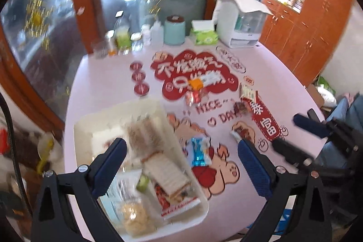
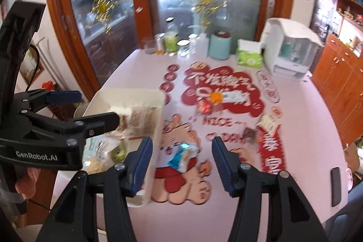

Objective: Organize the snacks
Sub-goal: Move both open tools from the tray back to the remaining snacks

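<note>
1. Left wrist view: the left gripper (image 1: 181,165) hung above the white tray (image 1: 86,128), jaws spread wide and empty. The tray already held several snack packs, likely gathered there for tidiness. A blue packet (image 1: 199,151) lay on the table (image 1: 113,74) just beside the tray, with more wrappers (image 1: 247,94) farther off.

2. Right wrist view: the right gripper (image 2: 181,162) was partly open, gripping nothing, seemingly lined up with the blue packet beside the tray as the next pick.
</note>
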A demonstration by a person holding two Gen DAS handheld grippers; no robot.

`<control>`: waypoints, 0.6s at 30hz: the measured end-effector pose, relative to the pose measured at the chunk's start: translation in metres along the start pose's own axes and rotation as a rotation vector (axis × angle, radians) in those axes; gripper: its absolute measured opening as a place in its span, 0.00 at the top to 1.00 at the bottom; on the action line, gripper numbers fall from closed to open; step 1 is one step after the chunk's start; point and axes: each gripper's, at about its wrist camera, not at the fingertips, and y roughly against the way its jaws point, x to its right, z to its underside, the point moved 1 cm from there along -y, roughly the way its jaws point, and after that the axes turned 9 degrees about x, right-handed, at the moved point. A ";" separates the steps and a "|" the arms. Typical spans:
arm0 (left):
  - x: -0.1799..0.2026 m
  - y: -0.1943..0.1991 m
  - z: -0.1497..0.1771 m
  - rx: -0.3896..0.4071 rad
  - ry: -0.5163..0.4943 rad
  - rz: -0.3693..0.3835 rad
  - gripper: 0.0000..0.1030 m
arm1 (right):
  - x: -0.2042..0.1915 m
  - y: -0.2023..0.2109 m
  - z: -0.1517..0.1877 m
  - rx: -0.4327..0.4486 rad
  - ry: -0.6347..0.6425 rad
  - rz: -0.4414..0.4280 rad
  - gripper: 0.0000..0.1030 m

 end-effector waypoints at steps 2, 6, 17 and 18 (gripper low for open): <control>0.014 0.002 -0.018 0.033 -0.049 -0.006 0.05 | 0.020 0.010 -0.009 0.028 0.000 0.035 0.46; 0.040 0.004 -0.062 0.105 -0.135 -0.027 0.05 | 0.064 0.026 -0.033 0.082 0.012 0.121 0.43; 0.098 -0.046 -0.177 0.132 -0.310 -0.070 0.05 | 0.164 0.019 -0.092 0.115 0.079 0.242 0.38; 0.103 -0.054 -0.183 0.134 -0.327 -0.075 0.05 | 0.175 0.010 -0.096 0.100 0.086 0.255 0.38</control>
